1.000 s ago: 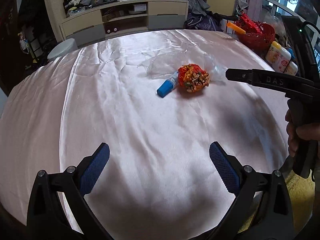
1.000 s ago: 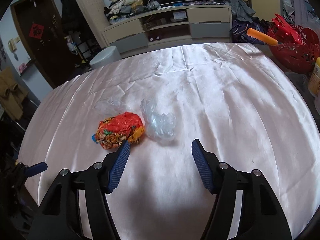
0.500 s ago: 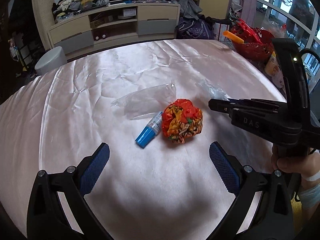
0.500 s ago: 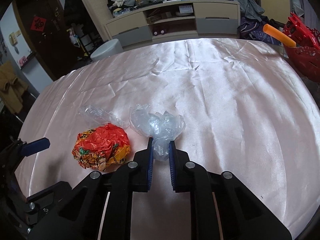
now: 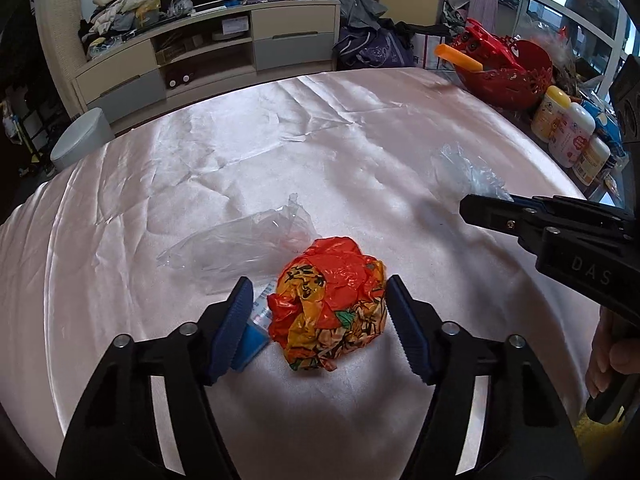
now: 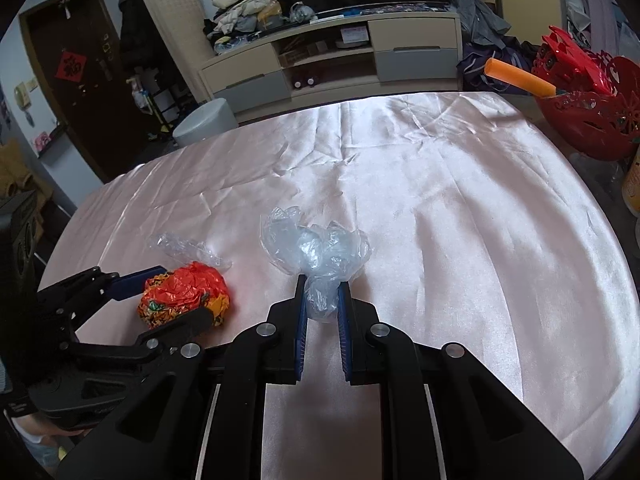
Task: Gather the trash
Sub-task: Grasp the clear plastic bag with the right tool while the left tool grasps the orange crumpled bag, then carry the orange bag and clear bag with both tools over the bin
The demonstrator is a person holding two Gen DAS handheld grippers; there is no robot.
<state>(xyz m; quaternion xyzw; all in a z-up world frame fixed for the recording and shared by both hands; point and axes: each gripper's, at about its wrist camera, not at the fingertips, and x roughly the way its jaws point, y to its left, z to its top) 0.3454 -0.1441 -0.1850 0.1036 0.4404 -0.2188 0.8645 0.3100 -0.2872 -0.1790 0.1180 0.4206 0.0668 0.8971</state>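
On the tablecloth (image 5: pixel 360 152), the left gripper (image 5: pixel 316 312) is straddling the wrapper (image 5: pixel 332 304), jaws parted (not yet pinching). Right of the wrapper, the right gripper (image 6: pixel 322 308) is clamping the bag (image 6: pixel 316 252). Closing may catch the tube (image 5: pixel 252 328) beside the wrapper, spoiling 1 grip.

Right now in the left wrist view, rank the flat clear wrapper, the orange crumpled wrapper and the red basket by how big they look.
1. Flat clear wrapper, widest.
2. Orange crumpled wrapper, close behind; it sits nearest the camera, so that flatters it.
3. Red basket, smallest here, though it stands farthest away.
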